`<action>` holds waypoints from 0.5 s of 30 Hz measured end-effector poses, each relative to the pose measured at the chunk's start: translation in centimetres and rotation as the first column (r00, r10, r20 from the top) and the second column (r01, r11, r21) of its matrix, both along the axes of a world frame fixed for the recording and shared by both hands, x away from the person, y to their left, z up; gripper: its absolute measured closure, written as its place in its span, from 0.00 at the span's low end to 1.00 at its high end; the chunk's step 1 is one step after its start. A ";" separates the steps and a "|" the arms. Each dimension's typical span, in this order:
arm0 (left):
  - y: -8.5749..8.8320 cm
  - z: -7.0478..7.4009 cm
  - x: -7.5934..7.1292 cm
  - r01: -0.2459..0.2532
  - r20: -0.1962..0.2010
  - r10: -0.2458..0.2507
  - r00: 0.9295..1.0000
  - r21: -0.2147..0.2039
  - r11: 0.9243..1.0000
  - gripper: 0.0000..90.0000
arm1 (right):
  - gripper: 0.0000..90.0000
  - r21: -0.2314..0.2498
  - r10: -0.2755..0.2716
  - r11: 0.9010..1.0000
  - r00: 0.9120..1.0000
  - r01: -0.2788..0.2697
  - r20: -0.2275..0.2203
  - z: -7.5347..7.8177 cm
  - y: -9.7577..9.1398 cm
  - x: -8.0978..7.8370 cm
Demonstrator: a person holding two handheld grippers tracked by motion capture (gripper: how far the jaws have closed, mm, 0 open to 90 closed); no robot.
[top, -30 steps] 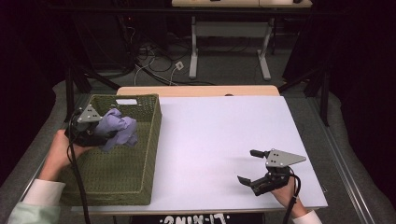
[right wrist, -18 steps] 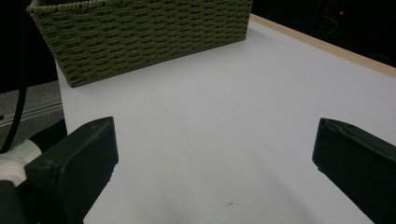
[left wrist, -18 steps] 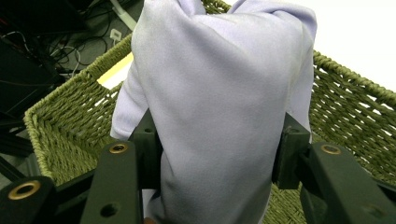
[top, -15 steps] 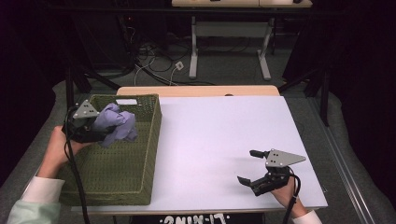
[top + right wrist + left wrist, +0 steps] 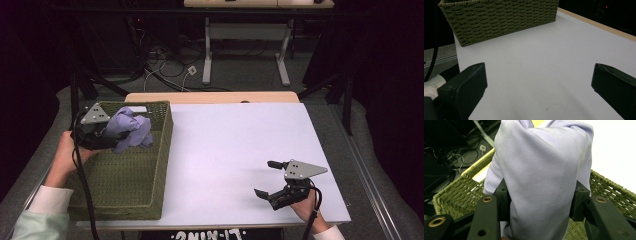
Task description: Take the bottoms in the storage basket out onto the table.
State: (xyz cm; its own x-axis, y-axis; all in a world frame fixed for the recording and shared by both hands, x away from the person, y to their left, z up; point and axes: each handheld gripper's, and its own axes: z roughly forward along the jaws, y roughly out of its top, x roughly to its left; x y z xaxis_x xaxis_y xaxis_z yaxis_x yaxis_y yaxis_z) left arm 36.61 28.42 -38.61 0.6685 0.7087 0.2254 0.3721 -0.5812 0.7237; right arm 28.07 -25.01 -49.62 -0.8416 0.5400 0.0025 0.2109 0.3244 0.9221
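Cloth (image 5: 129,131), lavender and bunched, hangs over the woven basket (image 5: 150,195), clenched in my left gripper (image 5: 111,134). My right gripper (image 5: 270,179) sits well to the basket's right, jaws spread, holding nothing.

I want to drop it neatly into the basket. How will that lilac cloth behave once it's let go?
Probably floppy: the cloth bunches and drapes in soft folds around the left gripper. It looks light, so it may fall slowly and land crumpled in the basket, not flat.
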 end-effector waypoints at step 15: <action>-0.7 0.5 0.4 0.022 0.017 -0.022 1.000 -0.030 0.999 0.55 | 0.00 0.000 0.002 1.000 1.000 -0.002 -0.005 0.0 0.0 0.0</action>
